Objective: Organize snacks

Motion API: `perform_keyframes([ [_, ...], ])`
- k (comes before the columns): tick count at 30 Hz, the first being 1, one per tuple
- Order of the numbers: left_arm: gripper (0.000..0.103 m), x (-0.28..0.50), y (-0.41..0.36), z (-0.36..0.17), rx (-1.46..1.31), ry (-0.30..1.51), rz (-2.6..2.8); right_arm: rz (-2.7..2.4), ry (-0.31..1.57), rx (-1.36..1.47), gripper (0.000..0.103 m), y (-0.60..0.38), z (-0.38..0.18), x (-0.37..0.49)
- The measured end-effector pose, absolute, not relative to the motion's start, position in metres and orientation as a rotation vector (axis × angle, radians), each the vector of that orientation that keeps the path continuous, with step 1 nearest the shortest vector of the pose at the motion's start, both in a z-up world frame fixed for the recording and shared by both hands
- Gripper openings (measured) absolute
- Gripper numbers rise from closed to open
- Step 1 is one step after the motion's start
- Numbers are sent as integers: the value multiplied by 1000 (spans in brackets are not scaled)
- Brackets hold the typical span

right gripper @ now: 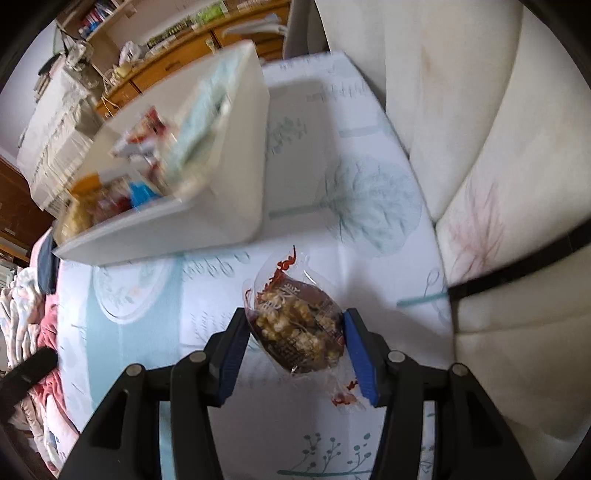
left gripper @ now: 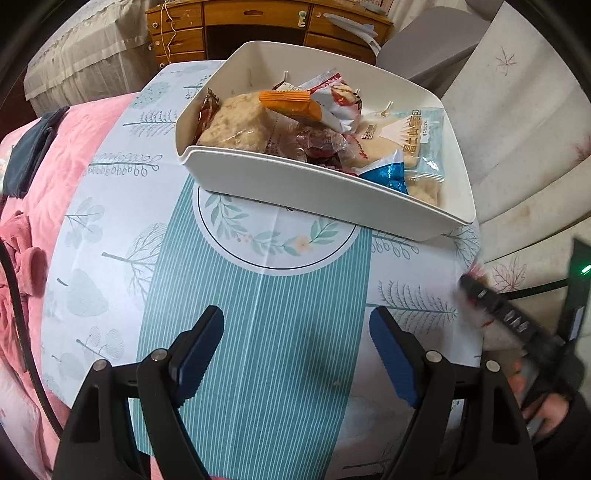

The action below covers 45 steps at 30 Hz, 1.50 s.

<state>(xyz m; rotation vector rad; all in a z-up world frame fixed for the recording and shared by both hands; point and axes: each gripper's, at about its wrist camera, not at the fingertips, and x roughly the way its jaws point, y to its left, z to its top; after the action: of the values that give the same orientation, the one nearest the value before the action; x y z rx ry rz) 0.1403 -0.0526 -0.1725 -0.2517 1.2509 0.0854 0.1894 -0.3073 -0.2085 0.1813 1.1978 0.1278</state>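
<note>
A white plastic bin (left gripper: 314, 184) sits at the far side of the leaf-patterned tablecloth (left gripper: 110, 240), filled with several wrapped snacks, among them an orange packet (left gripper: 291, 105) and a pale blue packet (left gripper: 417, 136). My left gripper (left gripper: 297, 312) hovers open over the striped cloth, with nothing between its fingers. My right gripper (right gripper: 295, 314) is shut on a clear packet of popcorn-like snack (right gripper: 291, 332), just above the cloth and to the right of the bin (right gripper: 166, 225). In the left wrist view, the right gripper (left gripper: 476, 291) shows blurred at the table's right edge.
A cream sofa cushion (right gripper: 498, 147) borders the table on the right. A pink blanket (left gripper: 44, 184) lies along its left side. A wooden desk with drawers (left gripper: 221, 22) and a grey chair (left gripper: 436, 40) stand behind the bin. A black strap (right gripper: 517, 273) crosses the cushion.
</note>
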Motion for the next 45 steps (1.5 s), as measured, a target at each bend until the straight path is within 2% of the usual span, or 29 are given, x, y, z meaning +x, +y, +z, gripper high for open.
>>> perform_keyframes([
  [11, 80, 138, -56, -149, -215, 1210, 51, 225, 954, 133, 52, -279, -128, 216],
  [19, 80, 137, -53, -130, -217, 1157, 26, 304, 906, 74, 52, -236, -124, 245],
  [27, 80, 140, -50, -113, -207, 1117, 14, 355, 948, 31, 54, -225, -130, 245],
  [36, 80, 134, -43, -88, -181, 1075, -14, 324, 990, 116, 67, -238, -120, 225],
  [45, 80, 116, -31, -53, -167, 1101, -52, 290, 1059, 175, 82, -250, -88, 154],
])
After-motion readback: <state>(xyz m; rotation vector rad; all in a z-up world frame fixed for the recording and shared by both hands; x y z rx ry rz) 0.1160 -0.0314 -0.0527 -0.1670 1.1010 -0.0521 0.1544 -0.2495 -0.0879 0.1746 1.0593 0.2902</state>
